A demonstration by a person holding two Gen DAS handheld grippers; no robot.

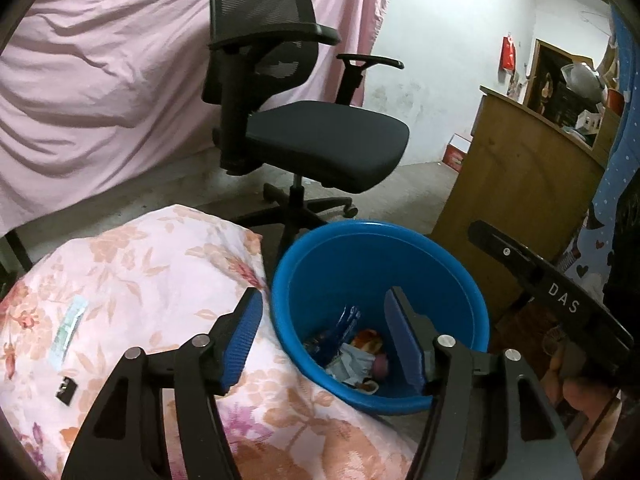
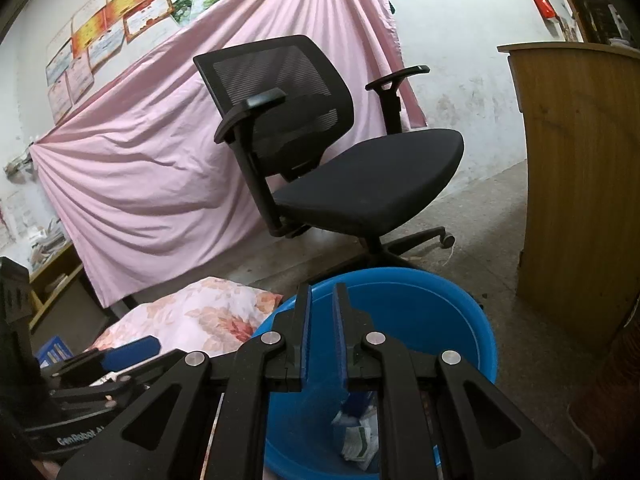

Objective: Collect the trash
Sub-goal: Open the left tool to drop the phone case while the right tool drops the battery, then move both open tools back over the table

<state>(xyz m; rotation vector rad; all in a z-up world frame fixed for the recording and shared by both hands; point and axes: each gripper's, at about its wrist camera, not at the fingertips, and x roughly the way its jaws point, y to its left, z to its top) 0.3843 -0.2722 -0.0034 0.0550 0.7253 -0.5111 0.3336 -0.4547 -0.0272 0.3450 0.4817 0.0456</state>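
Observation:
A blue plastic bin (image 1: 304, 280) stands on the floor beside a floral quilt; it also shows in the right wrist view (image 2: 460, 320). Inside lie several crumpled wrappers (image 1: 352, 350), also seen in the right wrist view (image 2: 358, 436). My left gripper (image 1: 322, 312) is open and empty over the bin's near rim. My right gripper (image 2: 322, 308) hangs above the bin, jaws nearly together with a narrow gap and nothing between them. A pale green wrapper (image 1: 70, 328) and a small black clip (image 1: 66, 389) lie on the quilt.
The floral quilt (image 1: 160, 280) lies left of the bin. A black office chair (image 1: 304, 128) stands behind it, before a pink sheet (image 1: 100, 80). A wooden cabinet (image 1: 516, 184) stands at right. The other gripper's body (image 1: 560, 292) crosses the right side.

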